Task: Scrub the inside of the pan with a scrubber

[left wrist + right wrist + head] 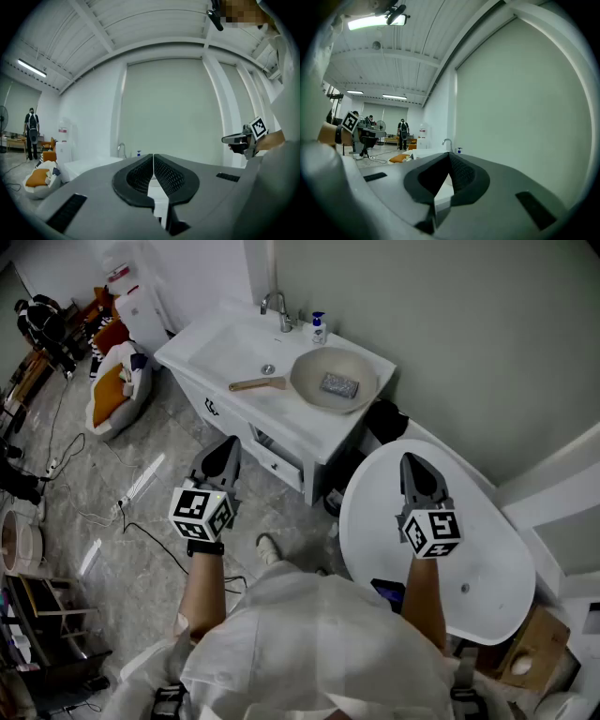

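A beige pan (335,381) with a wooden handle (257,384) rests on the right part of a white sink unit (232,343). A grey metal scrubber (339,385) lies inside the pan. My left gripper (220,455) is held level in front of the unit, well short of the pan, its jaws shut with nothing between them (153,161). My right gripper (416,471) hovers over a round white table (487,577), also shut and empty (448,159). Both point toward the sink.
A tap (277,307) and a small soap bottle (319,327) stand at the back of the sink. A water dispenser (136,306), orange cushions (110,390) and cables (141,531) lie on the floor at left. People stand far off (31,133).
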